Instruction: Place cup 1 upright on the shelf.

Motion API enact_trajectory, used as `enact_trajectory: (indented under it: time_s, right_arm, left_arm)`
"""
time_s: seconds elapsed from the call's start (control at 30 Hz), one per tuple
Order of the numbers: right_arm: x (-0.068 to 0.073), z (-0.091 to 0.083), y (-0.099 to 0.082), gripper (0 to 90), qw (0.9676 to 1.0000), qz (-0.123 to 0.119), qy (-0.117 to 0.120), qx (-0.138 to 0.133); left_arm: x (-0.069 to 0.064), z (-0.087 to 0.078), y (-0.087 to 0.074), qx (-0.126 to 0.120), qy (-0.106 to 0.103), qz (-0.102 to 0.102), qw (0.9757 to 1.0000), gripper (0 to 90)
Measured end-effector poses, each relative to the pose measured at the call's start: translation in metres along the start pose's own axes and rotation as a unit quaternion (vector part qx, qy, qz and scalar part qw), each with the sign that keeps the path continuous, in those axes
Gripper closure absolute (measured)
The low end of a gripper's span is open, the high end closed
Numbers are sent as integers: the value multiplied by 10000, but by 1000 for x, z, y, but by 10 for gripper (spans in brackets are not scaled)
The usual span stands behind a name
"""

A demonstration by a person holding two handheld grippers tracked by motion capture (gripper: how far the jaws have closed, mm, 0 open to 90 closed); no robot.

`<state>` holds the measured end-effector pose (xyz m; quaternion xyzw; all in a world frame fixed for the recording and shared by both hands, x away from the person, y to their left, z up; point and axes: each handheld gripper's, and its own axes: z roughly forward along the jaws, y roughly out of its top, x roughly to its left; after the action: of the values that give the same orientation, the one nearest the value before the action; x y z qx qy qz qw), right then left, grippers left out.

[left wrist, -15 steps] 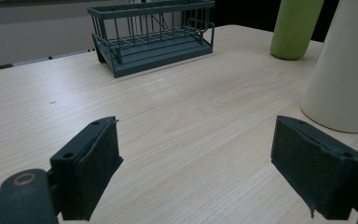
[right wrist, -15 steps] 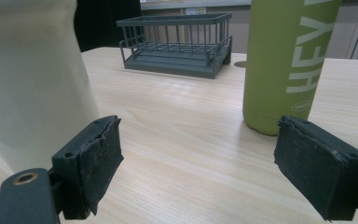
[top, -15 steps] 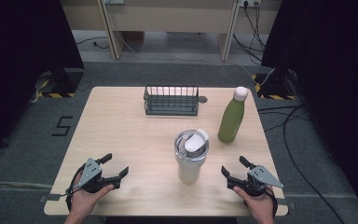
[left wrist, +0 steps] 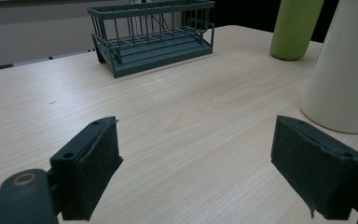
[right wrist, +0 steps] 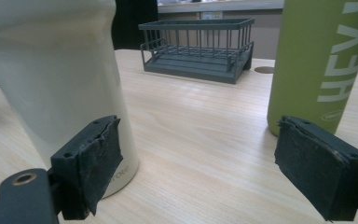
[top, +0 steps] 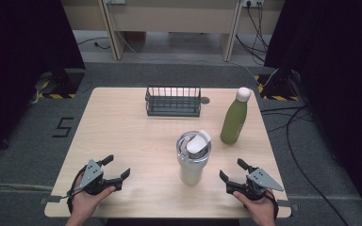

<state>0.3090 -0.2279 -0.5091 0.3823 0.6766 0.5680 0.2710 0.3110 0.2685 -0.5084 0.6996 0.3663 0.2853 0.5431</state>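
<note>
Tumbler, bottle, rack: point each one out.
Tumbler [top: 190,169]: high view, on its cream side wall.
Bottle [top: 234,122]: high view, mid green body.
Rack [top: 173,109]: high view, on its front wire wall.

Two handheld black grippers
Left gripper [top: 113,169] and right gripper [top: 231,171]: grey three-cornered top plates, dark padded jaws, black cables.

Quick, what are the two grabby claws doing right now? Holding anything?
Left gripper: open, holding nothing, above the light wooden table.
Right gripper: open, holding nothing, near the cream tumbler.
</note>
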Motion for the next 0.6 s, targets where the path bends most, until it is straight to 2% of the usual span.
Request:
enact_trajectory:
  time_s: [0.6]
  right_arm:
    - [18,7,6,165,9988,52,484,23]
  left_arm:
    - [-1,0,0,16,1,15,10000,146]
